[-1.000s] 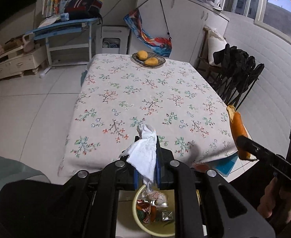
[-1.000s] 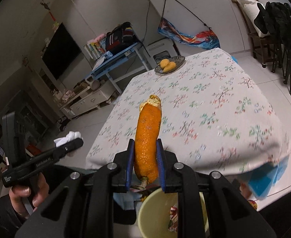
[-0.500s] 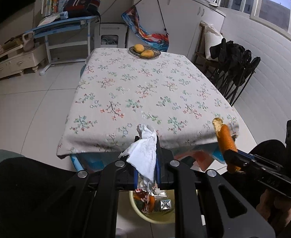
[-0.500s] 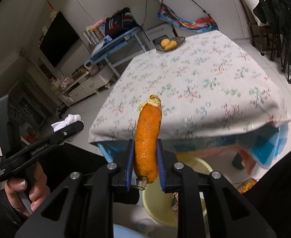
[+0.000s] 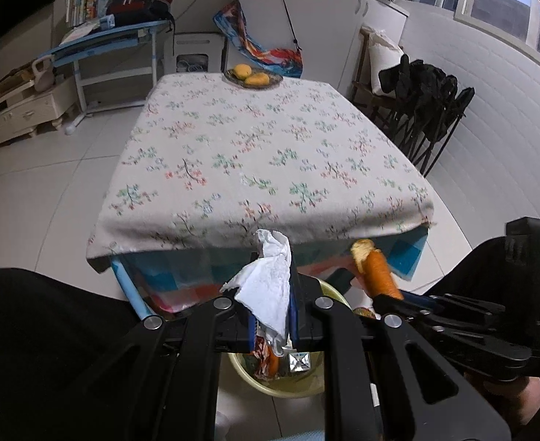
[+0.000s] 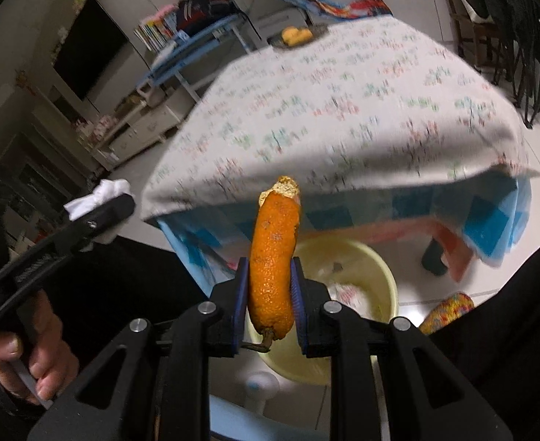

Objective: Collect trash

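Pinching orange peel point(image 6: 274, 257), right tool point(image 6: 272, 307) hangs over bin point(image 6: 382, 268).

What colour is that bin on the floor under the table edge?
The round plastic bin is pale yellow, clearest in the right wrist view.

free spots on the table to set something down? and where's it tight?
Tablecloth is bare from the near edge up to the fruit plate at the far end. Tight below the near edge: both tools, tissue, peel over the part-filled bin.
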`<act>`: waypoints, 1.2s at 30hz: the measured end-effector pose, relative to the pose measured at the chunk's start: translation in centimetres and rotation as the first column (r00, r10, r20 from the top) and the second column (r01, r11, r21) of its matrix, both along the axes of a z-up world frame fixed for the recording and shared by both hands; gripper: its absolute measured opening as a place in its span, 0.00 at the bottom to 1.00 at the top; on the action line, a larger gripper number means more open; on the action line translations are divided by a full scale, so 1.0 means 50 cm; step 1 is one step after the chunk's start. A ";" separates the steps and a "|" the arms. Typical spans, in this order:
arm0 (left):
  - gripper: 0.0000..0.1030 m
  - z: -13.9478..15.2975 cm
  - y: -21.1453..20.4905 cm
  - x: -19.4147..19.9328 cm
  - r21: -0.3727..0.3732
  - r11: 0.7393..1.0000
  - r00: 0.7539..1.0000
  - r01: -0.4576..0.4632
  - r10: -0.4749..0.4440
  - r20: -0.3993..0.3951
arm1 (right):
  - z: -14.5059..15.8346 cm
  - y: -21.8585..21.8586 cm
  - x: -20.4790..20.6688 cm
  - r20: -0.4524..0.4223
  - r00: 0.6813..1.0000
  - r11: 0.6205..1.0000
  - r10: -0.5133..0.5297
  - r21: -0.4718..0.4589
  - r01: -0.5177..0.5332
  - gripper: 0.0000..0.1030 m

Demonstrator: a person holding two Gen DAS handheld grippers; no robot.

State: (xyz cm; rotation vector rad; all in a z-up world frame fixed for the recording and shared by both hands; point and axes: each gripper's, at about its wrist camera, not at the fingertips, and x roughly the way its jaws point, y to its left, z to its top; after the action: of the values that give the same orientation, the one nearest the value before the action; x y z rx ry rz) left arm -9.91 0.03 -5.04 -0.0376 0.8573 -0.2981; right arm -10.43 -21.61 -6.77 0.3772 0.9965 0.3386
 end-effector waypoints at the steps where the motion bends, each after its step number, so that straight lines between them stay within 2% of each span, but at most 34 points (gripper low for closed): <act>1: 0.12 -0.008 -0.005 -0.001 0.002 1.000 1.000 0.004 -0.004 -0.009 | -0.008 0.001 0.001 -0.017 1.000 1.000 -0.003 -0.009 0.002 0.23; 5: 0.12 -0.037 -0.022 0.000 0.001 1.000 0.998 0.025 -0.024 -0.054 | -0.040 0.000 0.004 -0.088 0.996 0.999 -0.029 -0.045 0.025 0.26; 7: 0.12 -0.058 -0.034 0.006 0.015 0.999 0.996 0.031 -0.030 -0.085 | -0.040 -0.016 0.002 -0.090 0.994 0.997 -0.067 -0.035 0.064 0.40; 10: 0.13 -0.086 -0.043 0.019 0.005 0.999 0.989 0.041 -0.040 -0.143 | -0.032 -0.041 -0.004 -0.080 0.989 0.993 -0.122 -0.002 0.122 0.47; 11: 0.16 -0.094 -0.045 0.022 0.008 0.999 0.987 0.039 -0.037 -0.154 | -0.028 -0.043 -0.005 -0.073 0.989 0.991 -0.129 0.008 0.130 0.47; 13: 0.31 -0.102 -0.051 0.022 0.010 0.999 0.985 0.046 -0.043 -0.169 | -0.016 -0.049 -0.012 -0.042 0.989 0.989 -0.144 0.028 0.145 0.51; 14: 0.34 -0.103 -0.053 0.019 0.015 0.999 0.985 0.046 -0.043 -0.166 | -0.010 -0.050 -0.012 -0.032 0.988 0.988 -0.148 0.034 0.149 0.52; 19: 0.48 -0.074 -0.059 -0.004 0.056 0.998 0.995 0.038 -0.032 -0.093 | 0.023 -0.063 -0.027 0.057 0.977 0.979 -0.203 0.034 0.202 0.60; 23: 0.63 -0.035 -0.051 -0.028 0.104 0.994 0.999 -0.033 0.032 0.012 | 0.072 -0.056 -0.052 0.220 0.941 0.958 -0.255 -0.075 0.277 0.72; 25: 0.74 -0.011 -0.042 -0.042 0.120 0.989 0.994 -0.087 0.079 0.075 | 0.093 -0.050 -0.066 0.295 0.918 0.942 -0.265 -0.123 0.311 0.78; 28: 0.79 0.024 -0.026 -0.062 0.117 0.982 0.980 -0.146 0.128 0.150 | 0.128 -0.038 -0.095 0.419 0.871 0.912 -0.258 -0.190 0.362 0.83; 30: 0.83 0.046 -0.017 -0.072 0.119 0.976 0.968 -0.184 0.159 0.194 | 0.141 -0.031 -0.108 0.468 0.848 0.899 -0.249 -0.213 0.382 0.86; 36: 0.89 0.096 0.000 -0.111 0.095 0.969 0.941 -0.229 0.195 0.276 | 0.154 -0.019 -0.134 0.543 0.812 0.875 -0.215 -0.261 0.407 0.89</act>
State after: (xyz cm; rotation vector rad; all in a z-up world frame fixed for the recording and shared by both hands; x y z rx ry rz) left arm -15.46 0.01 -0.22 0.0268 0.5976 -0.0427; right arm -17.15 -22.57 0.93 0.0939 0.4493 -0.0663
